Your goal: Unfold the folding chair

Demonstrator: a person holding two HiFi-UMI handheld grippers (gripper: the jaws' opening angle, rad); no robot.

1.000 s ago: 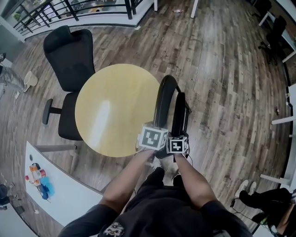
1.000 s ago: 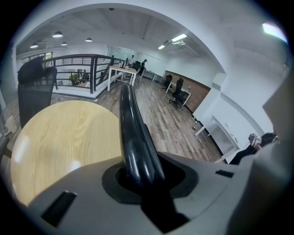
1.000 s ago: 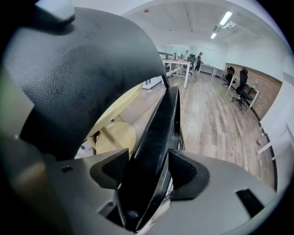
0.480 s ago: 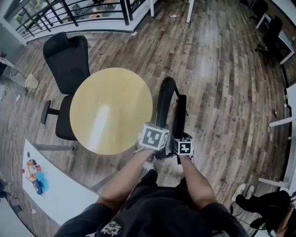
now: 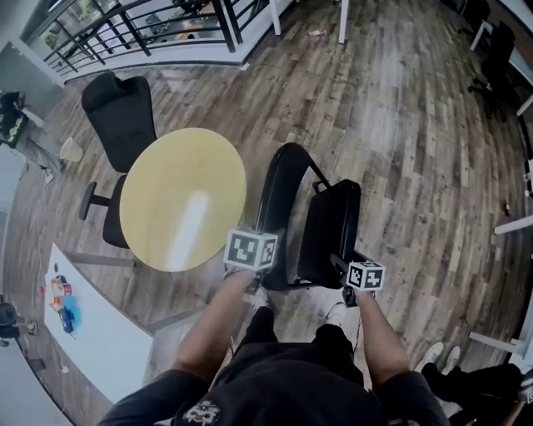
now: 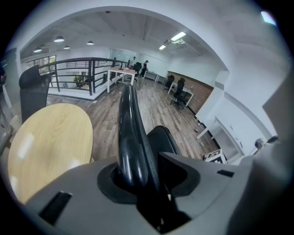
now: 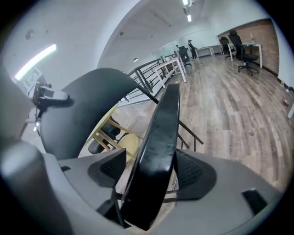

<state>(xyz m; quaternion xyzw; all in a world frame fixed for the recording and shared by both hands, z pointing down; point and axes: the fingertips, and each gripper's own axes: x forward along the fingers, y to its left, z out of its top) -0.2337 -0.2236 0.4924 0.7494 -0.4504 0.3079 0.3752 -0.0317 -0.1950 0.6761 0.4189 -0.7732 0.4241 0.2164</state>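
Observation:
The black folding chair stands on the wood floor, partly spread. Its curved back frame (image 5: 277, 187) is on the left and its padded seat (image 5: 330, 223) is swung out to the right. My left gripper (image 6: 138, 176) is shut on the glossy back-frame tube (image 6: 128, 133), under its marker cube (image 5: 251, 249) in the head view. My right gripper (image 7: 151, 179) is shut on the near edge of the seat (image 7: 161, 137), with its cube (image 5: 365, 274) at the seat's front corner. The chair's legs are mostly hidden under the seat.
A round yellow table (image 5: 181, 200) stands close to the left of the chair, with a black office chair (image 5: 121, 108) behind it. A white desk (image 5: 96, 341) lies at lower left, a railing (image 5: 150, 25) runs along the far side, and someone's shoes (image 5: 441, 354) show at lower right.
The seat has swung away from the back frame toward the right, with the right gripper moving right along with it. The left gripper, holding the frame, has shifted left. The chair now stands wider.

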